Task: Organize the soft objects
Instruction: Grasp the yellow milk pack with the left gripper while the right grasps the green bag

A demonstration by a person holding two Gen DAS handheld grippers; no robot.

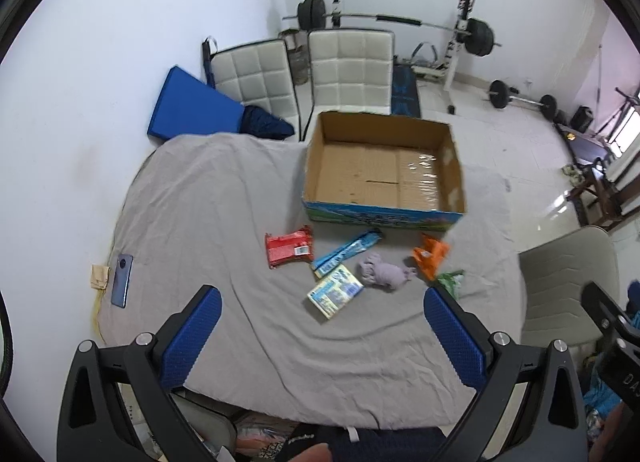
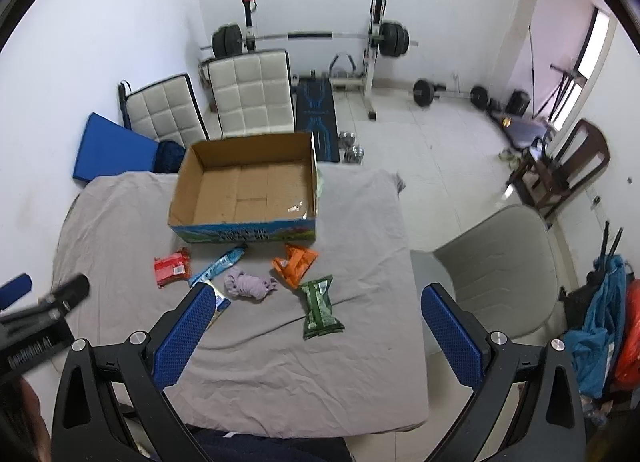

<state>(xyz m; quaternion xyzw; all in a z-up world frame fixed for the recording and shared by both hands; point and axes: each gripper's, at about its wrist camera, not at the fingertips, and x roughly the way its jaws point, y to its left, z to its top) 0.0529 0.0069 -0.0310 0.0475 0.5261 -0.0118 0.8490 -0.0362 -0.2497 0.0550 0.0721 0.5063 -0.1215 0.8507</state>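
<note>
An open empty cardboard box (image 1: 380, 170) (image 2: 248, 186) stands at the far side of a table covered in grey cloth (image 1: 240, 222) (image 2: 320, 362). In front of it lie a red packet (image 1: 289, 251) (image 2: 172, 267), a long blue packet (image 1: 347, 251) (image 2: 218, 265), a yellow-blue packet (image 1: 335, 291) (image 2: 220, 300), a crumpled lilac cloth (image 1: 382, 273) (image 2: 249, 283), an orange packet (image 1: 430, 255) (image 2: 295, 260) and a green packet (image 1: 451, 281) (image 2: 319, 308). My left gripper (image 1: 322, 302) is open, held above the near side of the table. My right gripper (image 2: 318, 300) is open, above the near right part.
A phone (image 1: 122, 280) lies at the table's left edge. Two white padded chairs (image 1: 348, 70) and a blue mat (image 1: 196, 106) stand behind the table. A beige chair (image 2: 500, 266) stands to the right. Barbell rack and weights (image 2: 312, 38) are by the far wall.
</note>
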